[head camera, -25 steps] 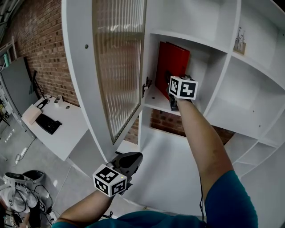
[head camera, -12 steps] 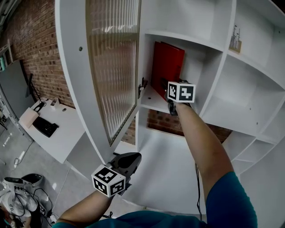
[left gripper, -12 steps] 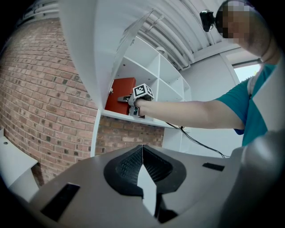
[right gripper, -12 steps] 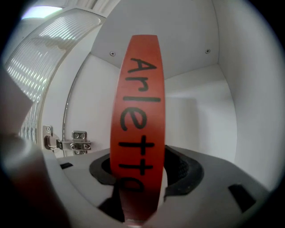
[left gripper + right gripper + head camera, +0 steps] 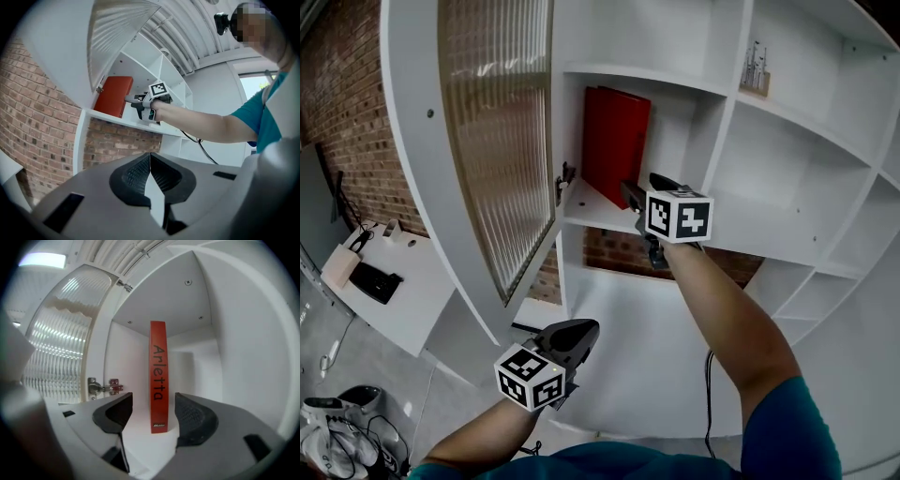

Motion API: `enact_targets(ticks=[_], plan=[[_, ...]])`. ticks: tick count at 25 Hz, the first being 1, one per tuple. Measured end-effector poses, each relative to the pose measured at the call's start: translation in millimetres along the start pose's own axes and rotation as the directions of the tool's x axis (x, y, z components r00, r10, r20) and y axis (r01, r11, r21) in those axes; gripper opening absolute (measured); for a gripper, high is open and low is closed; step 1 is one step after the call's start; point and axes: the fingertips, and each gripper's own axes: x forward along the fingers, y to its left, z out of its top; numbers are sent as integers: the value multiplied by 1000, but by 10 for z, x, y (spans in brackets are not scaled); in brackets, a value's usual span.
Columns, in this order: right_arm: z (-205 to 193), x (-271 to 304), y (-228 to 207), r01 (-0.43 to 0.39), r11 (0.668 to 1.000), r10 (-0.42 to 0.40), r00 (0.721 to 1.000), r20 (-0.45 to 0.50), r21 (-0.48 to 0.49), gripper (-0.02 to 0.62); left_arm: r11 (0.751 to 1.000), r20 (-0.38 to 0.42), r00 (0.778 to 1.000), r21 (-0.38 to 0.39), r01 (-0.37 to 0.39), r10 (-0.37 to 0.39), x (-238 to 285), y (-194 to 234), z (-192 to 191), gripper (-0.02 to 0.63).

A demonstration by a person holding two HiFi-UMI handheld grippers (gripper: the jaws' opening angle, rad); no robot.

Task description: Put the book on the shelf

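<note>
A red book [image 5: 614, 145] stands upright on the white shelf board [image 5: 591, 214] in an open compartment. Its spine [image 5: 158, 376] faces my right gripper. My right gripper [image 5: 643, 189] is level in front of the compartment, a short way back from the book. Its jaws have just been opening and now stand wide apart [image 5: 153, 401]. The book shows beyond the gap and the pads do not touch it. My left gripper [image 5: 589, 328] hangs low beneath the shelf, shut and empty [image 5: 150, 157]. From there the book [image 5: 113, 96] and the right gripper [image 5: 136, 101] show higher up.
A ribbed glass door [image 5: 492, 141] stands open at the compartment's left, with its hinge [image 5: 101, 387] by the edge. A small object [image 5: 755, 67] sits in the upper right compartment. Brick wall [image 5: 609, 248] shows under the shelf. A desk [image 5: 384, 281] is at lower left.
My right gripper has let go of the book and drawn back out of the compartment with its jaws wider. The book stays upright where it was. The left gripper has shifted slightly.
</note>
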Motion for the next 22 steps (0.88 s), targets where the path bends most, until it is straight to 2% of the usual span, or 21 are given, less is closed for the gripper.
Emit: enact_targets(ticks=[5,10,12,15,18,22], plan=[[-120,-732,109,-79,997,79,997,26,5,262,994,-11,994,13,106,-106,283,-333,4,18],[-188,-1576,-190,-47,998,45,997,60,34,261,978,-13,979,26,205,-205,608,-729,62,18],[-246,-1979,-400,-2,999,-1,998,66,51,255,966,-15,966,32,258,-257,774,-951,66,18],[-395,-2718,-751,114,990,-119,991,66,78,232,932,-28,932,37,361,-360,1030,-1379,45,18],[-548,-3466,-997,229,970,-234,970,63,86,202,892,-41,893,49,450,-448,1212,-1846,12,18],[-770,-4417,-1117,334,936,-342,938,58,112,176,841,-61,843,61,538,-534,1322,-2443,-72,18]])
